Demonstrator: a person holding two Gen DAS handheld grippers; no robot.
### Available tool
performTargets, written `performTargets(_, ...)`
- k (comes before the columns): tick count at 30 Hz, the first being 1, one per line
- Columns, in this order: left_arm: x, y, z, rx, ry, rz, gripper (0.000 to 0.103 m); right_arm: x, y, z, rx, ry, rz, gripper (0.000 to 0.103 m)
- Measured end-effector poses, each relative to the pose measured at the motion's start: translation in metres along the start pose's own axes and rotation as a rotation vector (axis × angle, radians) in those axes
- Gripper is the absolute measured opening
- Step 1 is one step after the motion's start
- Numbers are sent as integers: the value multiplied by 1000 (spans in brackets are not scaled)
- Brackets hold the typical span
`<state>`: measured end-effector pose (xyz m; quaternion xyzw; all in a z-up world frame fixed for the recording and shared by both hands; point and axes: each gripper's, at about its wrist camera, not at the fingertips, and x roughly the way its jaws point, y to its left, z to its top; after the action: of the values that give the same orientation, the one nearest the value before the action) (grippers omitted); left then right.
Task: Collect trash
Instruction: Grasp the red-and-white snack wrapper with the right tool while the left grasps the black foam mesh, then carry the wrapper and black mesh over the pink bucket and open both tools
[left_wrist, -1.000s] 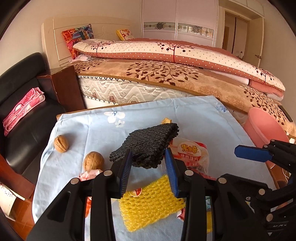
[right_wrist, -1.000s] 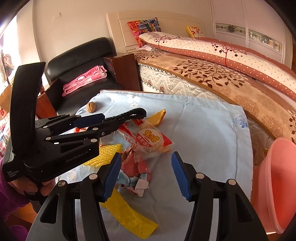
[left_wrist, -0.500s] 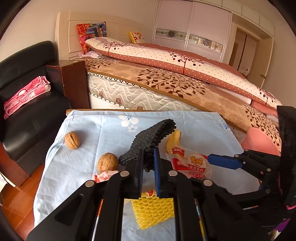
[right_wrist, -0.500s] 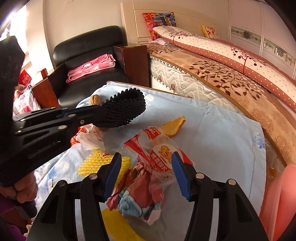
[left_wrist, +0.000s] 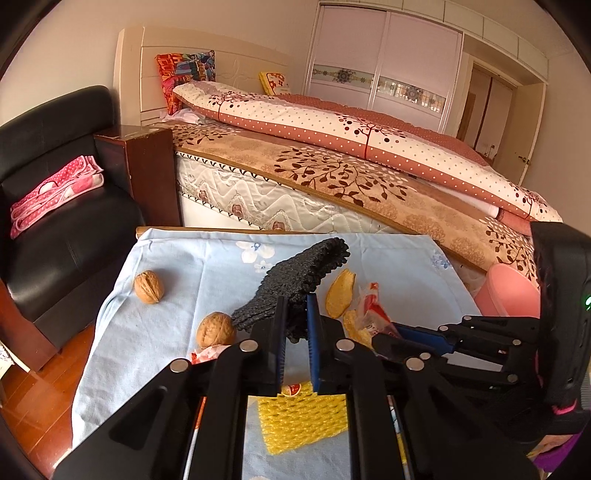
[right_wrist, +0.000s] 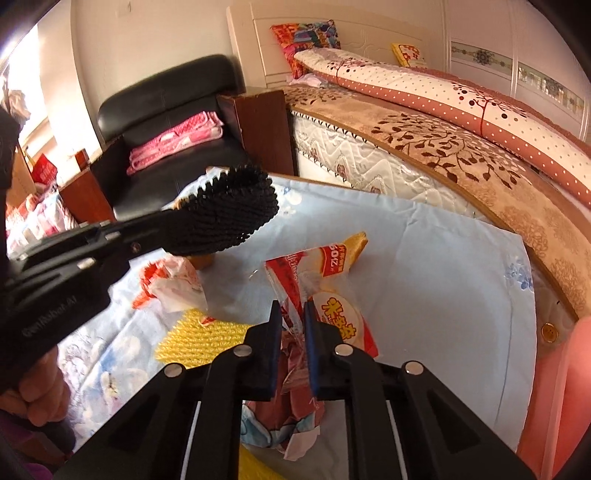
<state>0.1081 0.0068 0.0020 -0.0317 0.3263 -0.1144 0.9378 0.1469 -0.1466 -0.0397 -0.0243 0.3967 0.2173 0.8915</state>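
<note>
Pickup step is finishing: the left gripper (left_wrist: 296, 325) is pinching the black foam net (left_wrist: 295, 280), lifted off the tabletop (left_wrist: 166, 332). The right gripper (right_wrist: 291, 321) is closing its jaws onto the clear snack wrapper (right_wrist: 325, 295) mid-table. Judgement: next, both are needing carrying right to the pink bin (left_wrist: 509, 291).

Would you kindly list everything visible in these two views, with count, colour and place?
foam net: 1, black, held above the cloth
snack wrapper: 1, red and clear, mid-cloth
foam mesh: 1, yellow, near edge
walnuts: 2, brown, left side
peel: 1, yellow, beside the wrapper
tablecloth: 1, pale blue
basin: 1, pink, right
armchair: 1, black, left
bed: 1, behind
left gripper: clamped on the foam net
right gripper: closing on the snack wrapper
</note>
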Motion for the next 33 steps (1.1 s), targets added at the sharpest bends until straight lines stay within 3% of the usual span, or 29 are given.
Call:
performTargets(13,-18,-27,9,32,-41,-17,10,-70,-20,-8,142,-132,27,9)
performTargets(33,-19,-141,11,200,-66,-142,10,-144,-103,-55,340,-225,-112,9)
